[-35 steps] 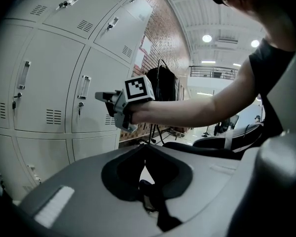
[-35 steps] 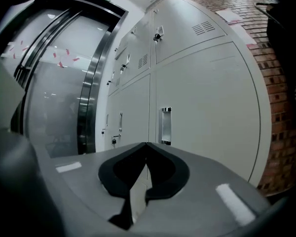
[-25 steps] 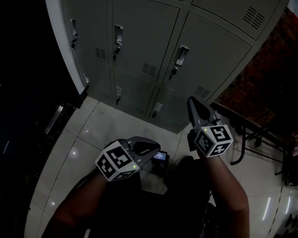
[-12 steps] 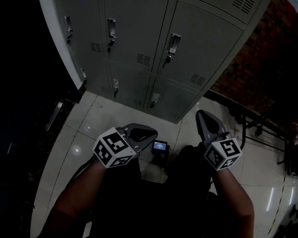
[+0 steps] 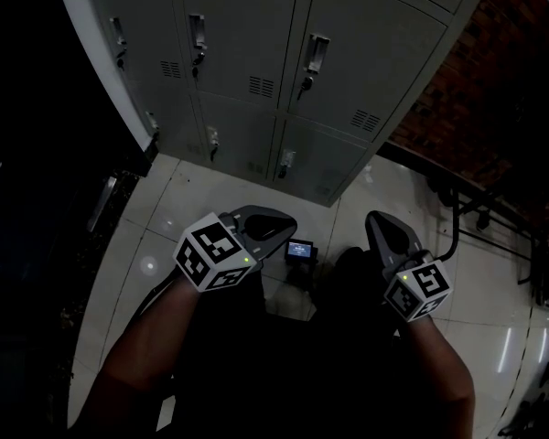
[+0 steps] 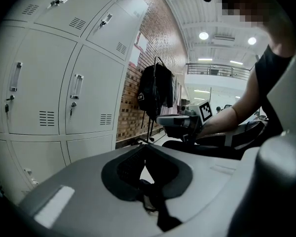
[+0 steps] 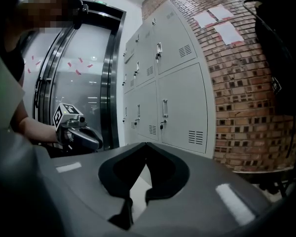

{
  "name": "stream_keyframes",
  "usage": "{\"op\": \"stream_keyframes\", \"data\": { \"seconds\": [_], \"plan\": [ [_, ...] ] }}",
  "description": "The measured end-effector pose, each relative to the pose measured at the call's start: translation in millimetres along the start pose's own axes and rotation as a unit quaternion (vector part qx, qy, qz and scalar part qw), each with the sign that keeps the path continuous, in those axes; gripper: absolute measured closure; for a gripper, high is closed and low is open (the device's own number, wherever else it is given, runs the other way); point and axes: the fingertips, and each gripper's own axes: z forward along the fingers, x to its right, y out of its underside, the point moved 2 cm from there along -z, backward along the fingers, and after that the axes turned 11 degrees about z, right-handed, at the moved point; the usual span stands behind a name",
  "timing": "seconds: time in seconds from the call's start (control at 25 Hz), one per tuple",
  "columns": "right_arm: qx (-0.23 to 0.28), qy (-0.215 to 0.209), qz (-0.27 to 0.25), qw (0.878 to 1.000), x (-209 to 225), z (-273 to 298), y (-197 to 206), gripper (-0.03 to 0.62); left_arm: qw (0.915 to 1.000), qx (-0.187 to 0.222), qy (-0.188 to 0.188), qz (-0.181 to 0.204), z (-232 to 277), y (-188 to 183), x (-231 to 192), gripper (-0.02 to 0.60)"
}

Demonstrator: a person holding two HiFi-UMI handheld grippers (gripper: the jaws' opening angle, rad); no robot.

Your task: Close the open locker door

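Observation:
A bank of grey lockers fills the top of the head view, and every door that shows lies flush with its frame. The same lockers stand at the left of the left gripper view, and the lockers sit at the centre of the right gripper view. My left gripper hangs low over the tiled floor, shut and empty, its tip turned right. My right gripper is also shut with nothing in it and points toward the lockers from well short of them. Each gripper view shows the other gripper: right gripper, left gripper.
A small device with a lit screen lies on the white tiles between the grippers. A brick wall and a metal rack's legs stand to the right. A black bag hangs by the bricks. A dark-framed glass door is left of the lockers.
Both grippers have dropped lower in the head view and drawn back from the lockers, the right one most. The lockers have slid upward in the view. Both stay shut.

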Motion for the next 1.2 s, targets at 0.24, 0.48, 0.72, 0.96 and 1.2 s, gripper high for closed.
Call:
{"op": "stream_keyframes", "data": {
  "seconds": [0.24, 0.48, 0.72, 0.96, 1.2],
  "plan": [
    [-0.005, 0.005, 0.005, 1.000, 6, -7, 10, 0.592, 1.0000, -0.001, 0.006, 0.004, 5, -2, 3, 0.569],
    [-0.006, 0.012, 0.006, 1.000, 12, -13, 10, 0.592, 0.9999, -0.002, 0.012, 0.005, 10, -3, 4, 0.569],
    [-0.006, 0.013, 0.010, 1.000, 15, -17, 12, 0.592, 0.9998, -0.006, 0.015, 0.008, 14, -3, 5, 0.569],
    [0.001, 0.010, 0.014, 1.000, 16, -20, 11, 0.592, 0.9998, -0.009, 0.015, 0.009, 15, -3, 6, 0.569],
    [-0.006, 0.003, 0.013, 1.000, 14, -16, 14, 0.592, 0.9998, -0.011, 0.014, 0.009, 14, -2, 5, 0.569]
  ]
}}
